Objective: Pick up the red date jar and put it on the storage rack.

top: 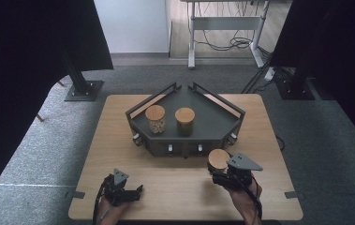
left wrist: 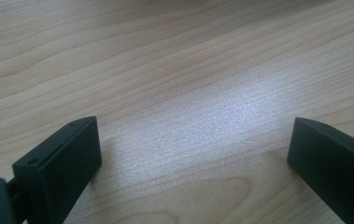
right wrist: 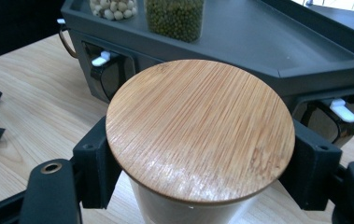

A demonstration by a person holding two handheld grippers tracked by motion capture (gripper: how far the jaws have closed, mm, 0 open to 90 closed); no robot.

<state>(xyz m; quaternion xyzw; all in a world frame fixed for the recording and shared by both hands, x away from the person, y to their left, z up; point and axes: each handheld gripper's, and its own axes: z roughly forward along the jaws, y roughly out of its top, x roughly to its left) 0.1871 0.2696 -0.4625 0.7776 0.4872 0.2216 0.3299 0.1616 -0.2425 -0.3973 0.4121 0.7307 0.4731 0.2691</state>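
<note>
You're working in a lab-like recording room: around the wooden table (top: 133, 140) stand black curtains (top: 25, 70), stand bases (top: 84, 90) on grey carpet (top: 325, 136), and cables (top: 222, 44) behind it.

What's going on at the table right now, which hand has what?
The right gripper has its jaws shut on a jar with a bamboo lid, held near the front of the dark corner tray. Two more lidded jars stand on that tray: one of pale beans and one of green beans. The left gripper rests low over the wooden table, jaws open, nothing between them.
</note>
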